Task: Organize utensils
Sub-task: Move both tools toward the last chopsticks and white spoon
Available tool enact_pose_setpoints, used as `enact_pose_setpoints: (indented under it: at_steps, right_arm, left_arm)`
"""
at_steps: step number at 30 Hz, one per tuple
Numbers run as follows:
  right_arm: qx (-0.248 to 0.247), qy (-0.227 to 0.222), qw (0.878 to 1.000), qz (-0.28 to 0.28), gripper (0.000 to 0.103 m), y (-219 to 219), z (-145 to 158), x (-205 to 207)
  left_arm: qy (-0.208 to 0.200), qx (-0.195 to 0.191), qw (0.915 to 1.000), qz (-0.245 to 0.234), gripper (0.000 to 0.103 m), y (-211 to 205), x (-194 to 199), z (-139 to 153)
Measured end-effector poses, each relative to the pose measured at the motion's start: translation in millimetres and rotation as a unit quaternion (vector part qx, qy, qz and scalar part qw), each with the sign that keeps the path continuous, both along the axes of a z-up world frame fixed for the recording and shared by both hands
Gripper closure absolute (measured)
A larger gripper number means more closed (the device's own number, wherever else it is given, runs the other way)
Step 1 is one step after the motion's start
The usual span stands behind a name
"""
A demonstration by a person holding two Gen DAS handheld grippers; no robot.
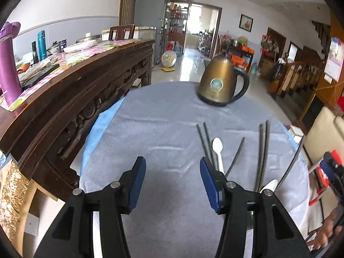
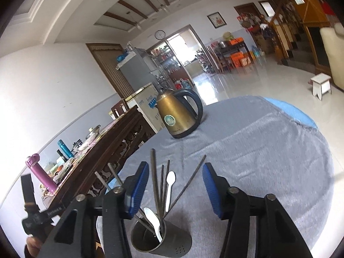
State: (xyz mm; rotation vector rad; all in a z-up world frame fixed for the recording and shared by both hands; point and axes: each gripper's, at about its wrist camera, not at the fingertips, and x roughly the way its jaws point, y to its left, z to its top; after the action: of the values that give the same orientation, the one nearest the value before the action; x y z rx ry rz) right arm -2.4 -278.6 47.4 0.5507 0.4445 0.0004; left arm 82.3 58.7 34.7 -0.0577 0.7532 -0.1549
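A dark metal utensil cup (image 2: 161,239) stands on the grey cloth, holding several dark chopsticks (image 2: 154,180) and a white plastic spoon (image 2: 153,218); another white spoon (image 2: 170,183) stands among them. My right gripper (image 2: 175,188) is open just above and behind the cup. In the left wrist view the same chopsticks (image 1: 263,150) and white spoons (image 1: 218,150) stick up to the right of my open, empty left gripper (image 1: 173,182); the cup itself is hidden behind its right finger.
A brass kettle with a black handle (image 1: 219,81) stands at the far side of the round table's grey cloth (image 1: 154,129). A carved wooden sideboard (image 1: 75,99) with bottles and dishes runs along the left. A cream chair (image 1: 322,133) is at right.
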Motion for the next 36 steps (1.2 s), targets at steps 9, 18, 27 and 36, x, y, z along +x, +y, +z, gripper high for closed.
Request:
enact_pose_setpoints:
  at_steps: [9, 18, 27, 36]
  right_arm:
    - [0.052, 0.083, 0.995, -0.019, 0.058, -24.9, -39.9, 21.8]
    - [0.091, 0.159, 0.983, -0.004, 0.058, -36.6, -94.6, 56.7]
    - [0.098, 0.191, 0.977, 0.018, 0.058, -42.4, -126.1, 102.7]
    - [0.067, 0.224, 0.971, 0.054, 0.058, -45.4, -125.8, 203.9]
  left_arm:
    - [0.047, 0.029, 0.9985, 0.002, 0.043, -0.5, 27.9, -38.0]
    - [0.106, 0.047, 0.9929, -0.028, 0.043, -25.8, 75.1, -86.5]
    - [0.095, 0.031, 0.9914, -0.084, 0.043, -77.7, 130.6, -100.6]
    - [0.107, 0.007, 0.9878, -0.113, 0.043, -117.1, 191.6, -113.0]
